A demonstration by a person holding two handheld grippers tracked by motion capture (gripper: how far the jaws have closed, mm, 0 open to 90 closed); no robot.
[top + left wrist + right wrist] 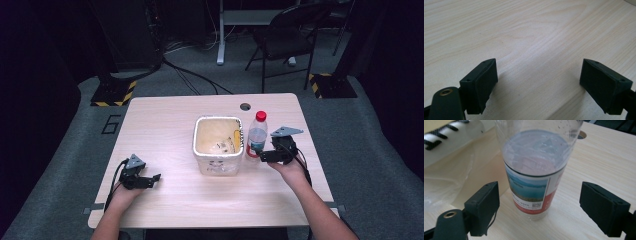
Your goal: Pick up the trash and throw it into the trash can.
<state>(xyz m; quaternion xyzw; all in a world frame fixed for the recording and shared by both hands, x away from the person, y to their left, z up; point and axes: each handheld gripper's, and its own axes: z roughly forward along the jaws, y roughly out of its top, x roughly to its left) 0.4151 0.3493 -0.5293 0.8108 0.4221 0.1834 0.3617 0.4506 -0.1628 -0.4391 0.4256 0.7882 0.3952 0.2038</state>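
Resting near edge: left gripper (150,178) lies low on the desk (165,125) at its front left corner, held by the person's left hand (122,192), cable trailing back.
Left gripper state: jaws spread wide in the left gripper view (537,82), bare wood grain between them, nothing held.
Right side: right gripper (262,155) is held by the right hand (290,170) near the desk's right half, grey three-cornered plate on top, pointing left toward the bottle.
Right gripper state: jaws wide apart in the right gripper view (539,207), one on each side of the bottle's base, neither pad touching it.
Bottle: clear plastic water bottle (257,136) with a red cap and a blue, white and red label (530,192) stands upright just right of the bin; droplets on its upper wall.
Bin: small white waste bin (218,144) lined with a clear plastic bag sits at mid-desk, open top, a few dark scraps on its bottom.
Desk far edge: round cable hole (245,106) behind the bottle.
Beyond: dark folding chair (287,35) and cables on grey floor.
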